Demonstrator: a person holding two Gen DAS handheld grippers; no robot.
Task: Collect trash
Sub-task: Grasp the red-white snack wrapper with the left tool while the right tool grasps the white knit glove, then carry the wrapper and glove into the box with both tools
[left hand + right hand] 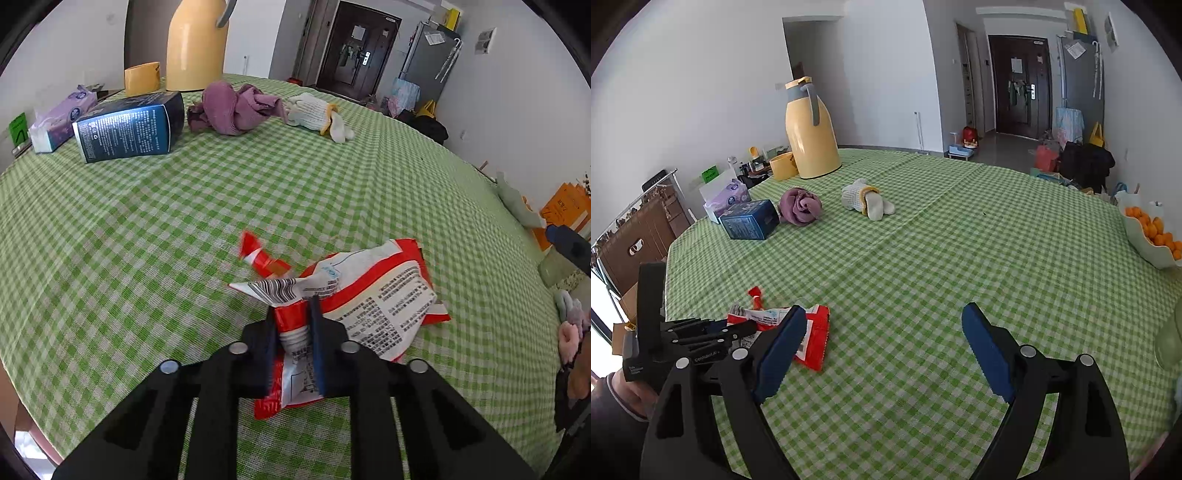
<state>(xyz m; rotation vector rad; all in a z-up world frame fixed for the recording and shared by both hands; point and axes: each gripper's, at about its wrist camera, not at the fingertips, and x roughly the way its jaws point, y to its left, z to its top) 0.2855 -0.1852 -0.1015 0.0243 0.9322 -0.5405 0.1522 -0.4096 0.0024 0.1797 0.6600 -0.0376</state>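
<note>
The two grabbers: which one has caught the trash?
The left gripper. It is pinched shut on the red and white wrapper, while the right gripper stands wide open over bare green checked tablecloth, holding nothing.

You're in a lived-in home, dining area off the entry hall. Table with a green gingham tablecloth [960, 258]; yellow thermos jug [810, 136] and tissue pack [727, 197] near its far left corner, bowl of oranges [1152, 232] at its right edge. Behind it: dark front door [1019, 85], grey fridge [1082, 81] with an umbrella hanging on its side, bags and clothes piled on the hall floor. Plain white walls.
</note>
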